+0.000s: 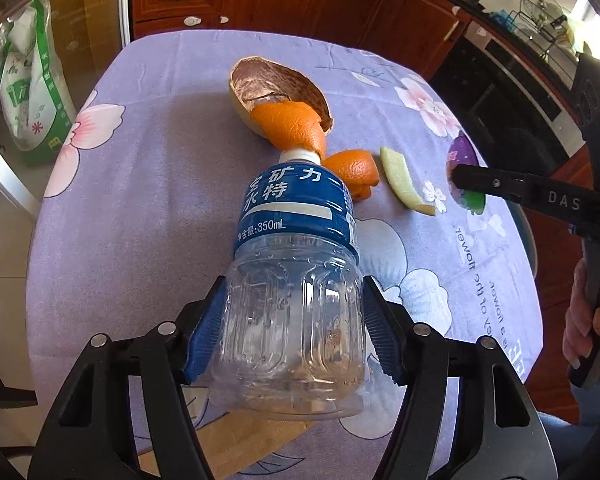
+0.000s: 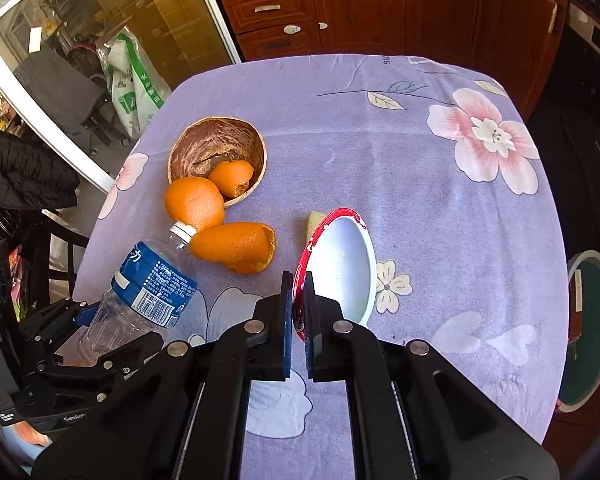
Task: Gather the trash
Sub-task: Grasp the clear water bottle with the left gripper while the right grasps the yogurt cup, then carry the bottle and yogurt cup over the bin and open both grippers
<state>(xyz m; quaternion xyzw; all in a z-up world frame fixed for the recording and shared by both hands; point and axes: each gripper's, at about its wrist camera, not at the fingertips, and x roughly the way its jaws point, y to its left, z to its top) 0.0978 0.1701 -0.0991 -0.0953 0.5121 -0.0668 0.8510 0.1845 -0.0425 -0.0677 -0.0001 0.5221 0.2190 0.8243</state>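
The left gripper (image 1: 292,328) is clamped on the clear lower body of an empty plastic bottle (image 1: 296,264), its blue pads pressing both sides just below the blue label; the bottle lies tilted with its white cap pointing to the far side of the desk (image 1: 160,128), which is covered by a purple cloth printed with pink and white flowers. The cap end touches a curl of orange peel (image 1: 292,126) that rests against the rim of a brown, hollow fruit shell (image 1: 276,88) at the far middle of the desk. A second piece of orange peel (image 1: 356,168) lies just right of the bottle's shoulder, and a pale green rind strip (image 1: 404,182) lies a little further right. In the right wrist view, the right gripper (image 2: 299,300) is closed on the near edge of a small white cup (image 2: 344,264) with a red printed outside, its jaws pinching the rim so that the cup lies on its side with the opening facing right and its far end over the green strip. From the left wrist view the same cup (image 1: 466,172) shows as a purple and green shape at the desk's right edge, partly behind the black finger. Wooden cabinets (image 2: 340,4) stand beyond the desk, and a green and white bag (image 1: 32,80) stands behind glass at far left.
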